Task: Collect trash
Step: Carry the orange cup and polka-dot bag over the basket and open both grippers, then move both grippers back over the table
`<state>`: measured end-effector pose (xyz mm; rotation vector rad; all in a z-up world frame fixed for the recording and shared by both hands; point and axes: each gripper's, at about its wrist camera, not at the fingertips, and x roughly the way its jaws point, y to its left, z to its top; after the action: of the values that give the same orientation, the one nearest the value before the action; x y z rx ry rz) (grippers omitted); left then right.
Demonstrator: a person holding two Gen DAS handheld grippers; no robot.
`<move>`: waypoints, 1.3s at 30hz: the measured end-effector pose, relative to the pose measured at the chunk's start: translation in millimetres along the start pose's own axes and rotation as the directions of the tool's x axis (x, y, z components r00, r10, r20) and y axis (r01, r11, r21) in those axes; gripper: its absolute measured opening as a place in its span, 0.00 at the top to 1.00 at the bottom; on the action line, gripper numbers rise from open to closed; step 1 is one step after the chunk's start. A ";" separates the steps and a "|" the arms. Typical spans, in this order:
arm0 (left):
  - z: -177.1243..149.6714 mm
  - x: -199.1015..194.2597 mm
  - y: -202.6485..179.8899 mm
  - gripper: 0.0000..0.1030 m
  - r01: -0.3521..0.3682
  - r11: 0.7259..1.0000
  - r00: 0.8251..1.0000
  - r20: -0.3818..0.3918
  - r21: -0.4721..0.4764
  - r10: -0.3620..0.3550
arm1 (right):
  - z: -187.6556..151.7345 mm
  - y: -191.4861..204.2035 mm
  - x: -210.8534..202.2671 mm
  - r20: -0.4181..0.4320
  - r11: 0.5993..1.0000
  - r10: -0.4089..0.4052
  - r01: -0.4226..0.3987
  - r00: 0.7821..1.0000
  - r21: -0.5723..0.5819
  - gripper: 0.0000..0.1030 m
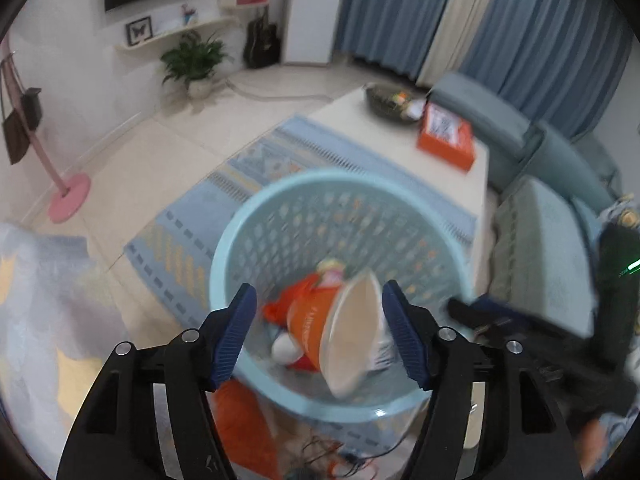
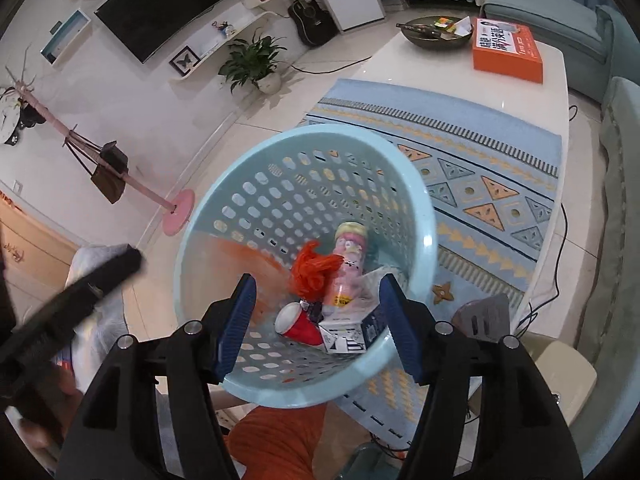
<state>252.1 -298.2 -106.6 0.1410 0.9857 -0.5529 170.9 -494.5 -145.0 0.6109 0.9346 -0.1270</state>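
A light blue perforated basket [image 1: 320, 184] [image 2: 224, 208] holds trash. In the left wrist view my left gripper [image 1: 320, 332] is open above the basket; an orange paper cup [image 1: 332, 328] with a white inside tumbles, blurred, between its fingers without clear contact. In the right wrist view my right gripper [image 2: 314, 320] is open and empty over the basket. Inside lie an orange bag [image 2: 312, 272], a pink bottle [image 2: 348, 268], a red cup [image 2: 298, 324] and a white carton [image 2: 348, 332].
A white coffee table [image 2: 400, 64] carries an orange box [image 2: 506, 50] and a dark bowl [image 2: 436, 34]. A blue patterned rug [image 2: 480, 184], teal sofa [image 1: 540, 240], pink coat stand [image 2: 176, 208] and potted plant [image 2: 256, 64] surround the basket. An orange object [image 2: 280, 440] lies below.
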 end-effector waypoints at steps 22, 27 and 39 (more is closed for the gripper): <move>-61.8 -120.2 70.1 0.41 -0.009 0.987 0.979 0.199 -0.162 0.041 | -21.7 107.9 -29.1 0.034 0.969 0.075 -0.065 0.997 -0.237 0.39; -81.9 -167.4 103.6 0.39 -0.068 0.969 0.954 0.270 -0.236 0.132 | -33.8 151.6 -36.7 0.029 0.943 0.119 -0.104 0.992 -0.315 0.38; -176.8 -234.9 194.2 0.29 -0.287 0.836 0.880 0.216 -0.467 0.423 | -97.1 284.1 -31.2 -0.074 0.811 0.243 -0.244 0.967 -0.531 0.33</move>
<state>116.5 19.7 -37.6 -0.1476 0.7211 0.0024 184.6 -212.2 -39.1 0.1990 0.8349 0.3634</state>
